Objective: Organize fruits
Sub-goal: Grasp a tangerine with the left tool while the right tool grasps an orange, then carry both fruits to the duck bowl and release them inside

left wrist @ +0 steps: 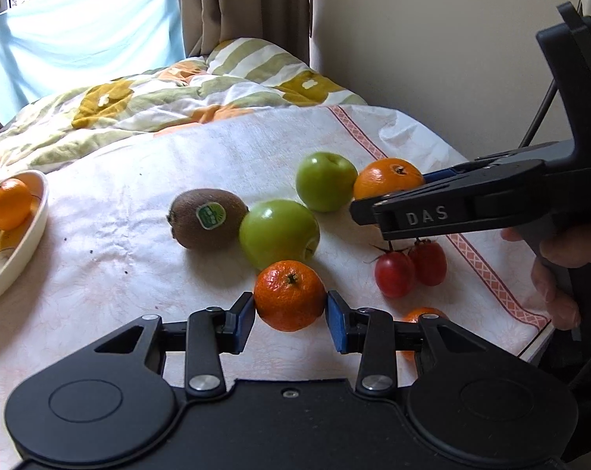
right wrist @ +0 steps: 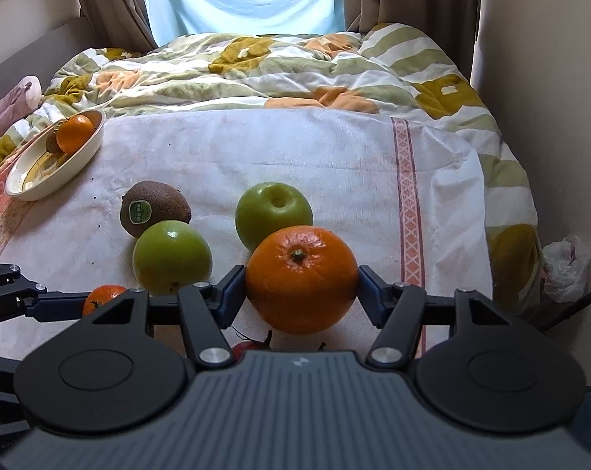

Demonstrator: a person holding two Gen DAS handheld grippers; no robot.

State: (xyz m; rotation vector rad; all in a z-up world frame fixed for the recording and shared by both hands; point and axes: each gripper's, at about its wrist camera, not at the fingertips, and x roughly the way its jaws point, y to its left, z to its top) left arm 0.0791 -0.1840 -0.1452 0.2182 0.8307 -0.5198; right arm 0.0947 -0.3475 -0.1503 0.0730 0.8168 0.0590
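My left gripper (left wrist: 289,315) is shut on a small mandarin (left wrist: 289,293), its blue pads pressing on both sides just above the white cloth. In the right wrist view that mandarin (right wrist: 103,295) shows at the lower left. My right gripper (right wrist: 301,297) is shut on a large orange (right wrist: 301,278), which in the left wrist view (left wrist: 389,178) sits behind its fingers. Between the two lie a kiwi (left wrist: 207,217), two green apples (left wrist: 279,233) (left wrist: 326,180) and two small tomatoes (left wrist: 395,272). A cream plate (left wrist: 25,243) at the far left holds an orange (left wrist: 9,203) and a kiwi.
Another mandarin (left wrist: 414,315) peeks out behind my left gripper's right finger. A flowered duvet (right wrist: 295,66) lies beyond the cloth. The cloth's edge (left wrist: 530,337) drops off at the right near the wall, and a plastic bag (right wrist: 565,266) sits there.
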